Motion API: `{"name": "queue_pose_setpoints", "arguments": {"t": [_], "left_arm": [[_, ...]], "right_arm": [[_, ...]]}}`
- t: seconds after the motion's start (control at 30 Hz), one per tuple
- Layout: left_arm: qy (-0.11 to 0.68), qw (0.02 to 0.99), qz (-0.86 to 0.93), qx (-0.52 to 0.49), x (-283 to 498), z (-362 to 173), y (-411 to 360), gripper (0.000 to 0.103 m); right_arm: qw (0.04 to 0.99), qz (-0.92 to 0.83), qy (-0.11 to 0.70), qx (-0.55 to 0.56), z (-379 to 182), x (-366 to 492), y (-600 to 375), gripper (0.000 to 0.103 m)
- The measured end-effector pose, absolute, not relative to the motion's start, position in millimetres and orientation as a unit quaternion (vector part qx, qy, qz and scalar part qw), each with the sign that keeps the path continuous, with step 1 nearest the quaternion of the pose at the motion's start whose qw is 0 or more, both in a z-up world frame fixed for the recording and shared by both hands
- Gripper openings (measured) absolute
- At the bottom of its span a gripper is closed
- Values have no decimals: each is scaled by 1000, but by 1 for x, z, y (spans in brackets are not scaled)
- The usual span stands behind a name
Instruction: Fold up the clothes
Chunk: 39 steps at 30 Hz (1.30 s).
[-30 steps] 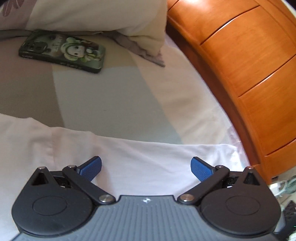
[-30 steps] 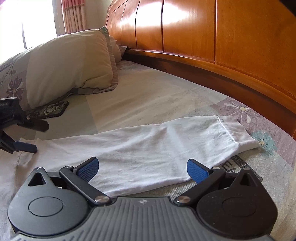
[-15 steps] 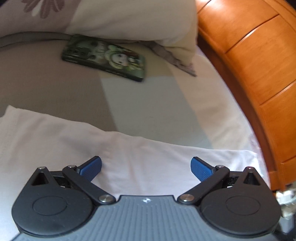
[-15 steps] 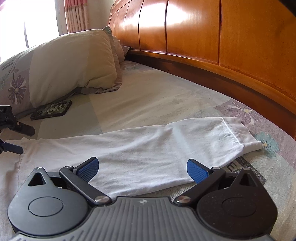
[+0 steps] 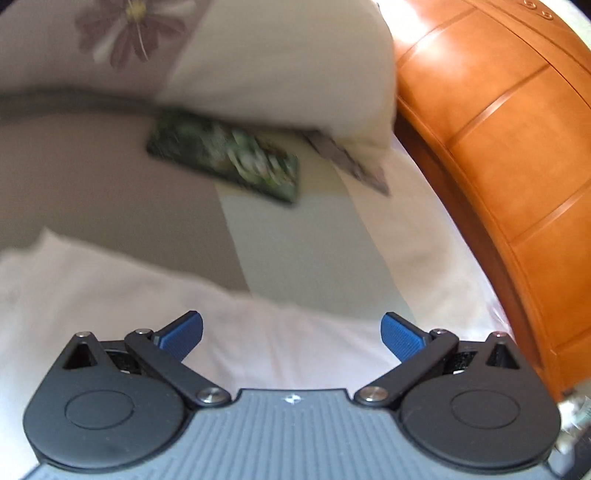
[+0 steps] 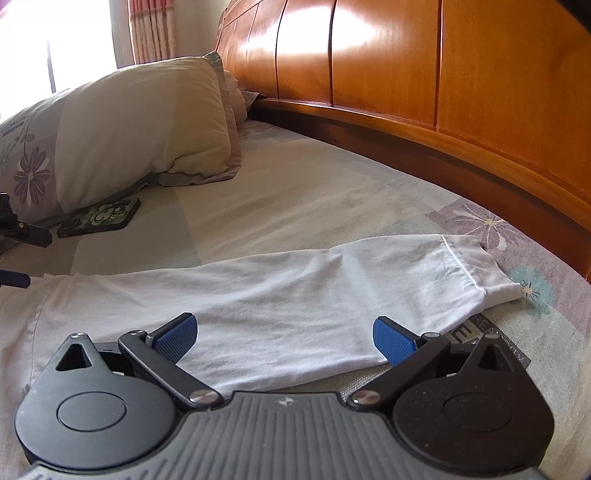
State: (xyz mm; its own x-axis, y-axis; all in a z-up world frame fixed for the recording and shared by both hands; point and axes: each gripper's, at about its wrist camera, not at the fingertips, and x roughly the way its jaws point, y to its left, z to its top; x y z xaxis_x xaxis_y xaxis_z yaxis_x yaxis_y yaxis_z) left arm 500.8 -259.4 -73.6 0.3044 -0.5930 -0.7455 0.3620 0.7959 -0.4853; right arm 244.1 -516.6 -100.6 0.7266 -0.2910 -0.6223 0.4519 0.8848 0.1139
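Observation:
A white long-sleeved garment lies flat on the bed, one sleeve stretched right to its cuff. My right gripper hovers open just above the sleeve's near edge, nothing between its blue pads. In the left wrist view the same white cloth spreads under my left gripper, which is open and empty too. The left gripper's dark fingers show at the far left of the right wrist view, beside the garment's shoulder end.
A phone in a green cartoon case lies on the bedsheet beside a cream and floral pillow. The orange wooden headboard curves along the right. A window with curtains is at the far left.
The left gripper has shifted left along the garment, so the phone and pillow slide right and lower in its now blurred view. The right gripper crept slightly forward. Both stay open.

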Motion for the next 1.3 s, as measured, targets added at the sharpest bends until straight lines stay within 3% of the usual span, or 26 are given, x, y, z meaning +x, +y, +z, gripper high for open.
{"name": "queue_pose_setpoints", "arguments": {"t": [0.17,0.37,0.63,0.77,0.93,1.03,1.3], "left_arm": [[497,830,-242,-78,510,-88,-259,100],[486,841,-217,-93,497,-40,-230,101],[473,855,-209,-29,419,25,-149,101],[480,857,-188,3,373,15,-108,102],[471,866,-153,67,313,-38,-70,102],[478,863,-153,47,285,-63,-51,101],[458,870,-172,61,219,-84,-23,102]], "right_arm": [[918,-208,311,130,-100,244,-517,103],[922,-198,298,146,-91,248,-512,103],[941,-94,309,102,-75,264,-436,103],[945,-35,316,73,-67,273,-394,103],[946,44,321,4,-70,275,-317,103],[937,81,338,-40,-82,275,-280,103],[908,113,403,-31,-114,276,-259,103]]}}
